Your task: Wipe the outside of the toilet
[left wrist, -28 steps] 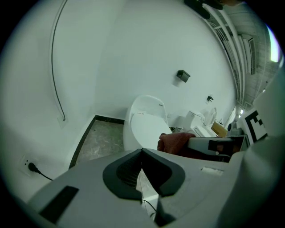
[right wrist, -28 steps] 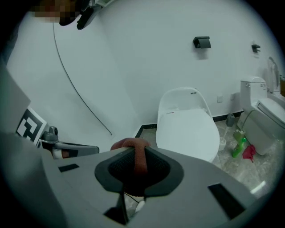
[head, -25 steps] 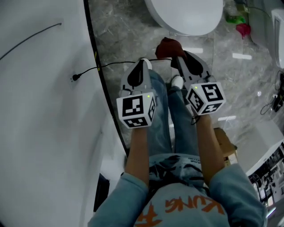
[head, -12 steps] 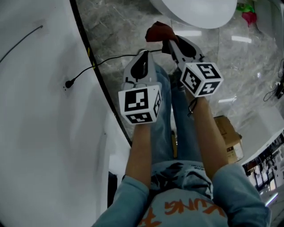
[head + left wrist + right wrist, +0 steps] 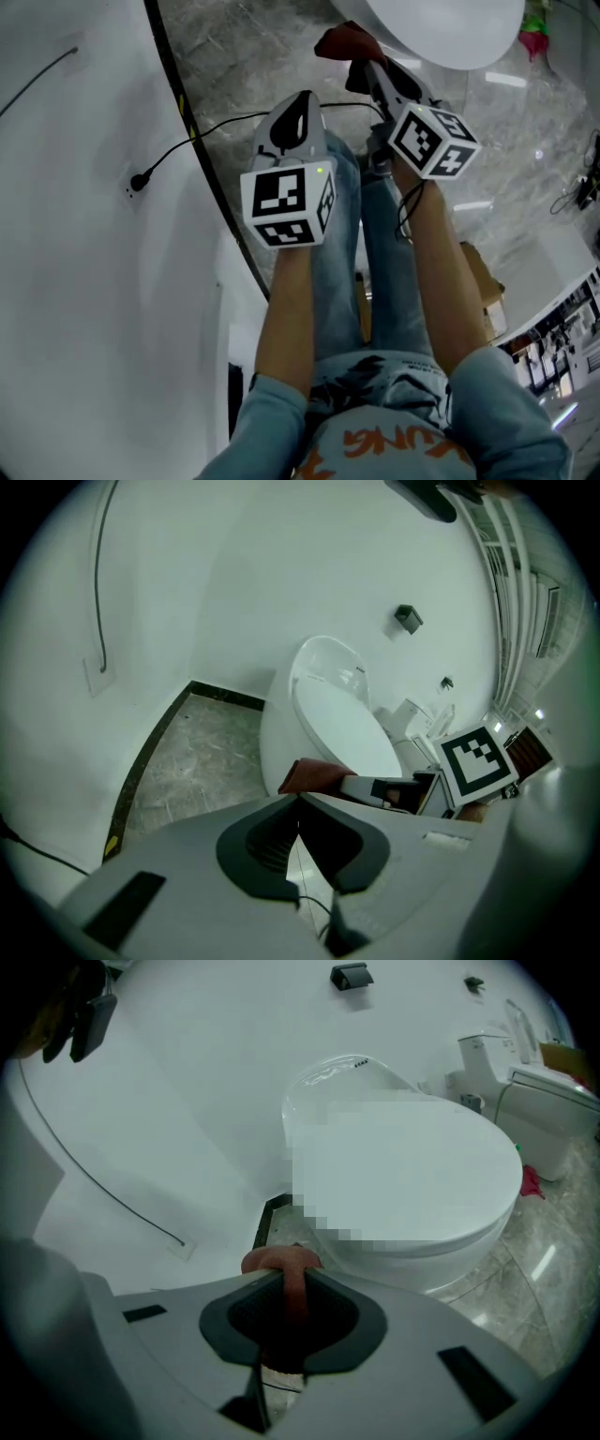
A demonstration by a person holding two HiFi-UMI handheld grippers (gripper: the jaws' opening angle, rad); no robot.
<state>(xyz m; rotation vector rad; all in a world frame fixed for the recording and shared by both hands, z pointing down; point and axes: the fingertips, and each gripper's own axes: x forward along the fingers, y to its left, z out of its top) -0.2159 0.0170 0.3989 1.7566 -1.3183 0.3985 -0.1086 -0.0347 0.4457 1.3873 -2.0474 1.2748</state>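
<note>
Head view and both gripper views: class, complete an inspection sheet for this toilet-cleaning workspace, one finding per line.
Surface: floor, glossy grey marbled tiles.
Job's things: white toilet, lid down; red cloth close to its front, contact unclear.
Clutter: cardboard box beside the person's right leg; green and pink items beyond the toilet.
Grippers: right gripper shut on the red cloth; left gripper shut, holding nothing.
Cables: black cable with a plug lying across the floor; thin wall cable.
Surroundings: curved white wall at left; second toilet at right.
</note>
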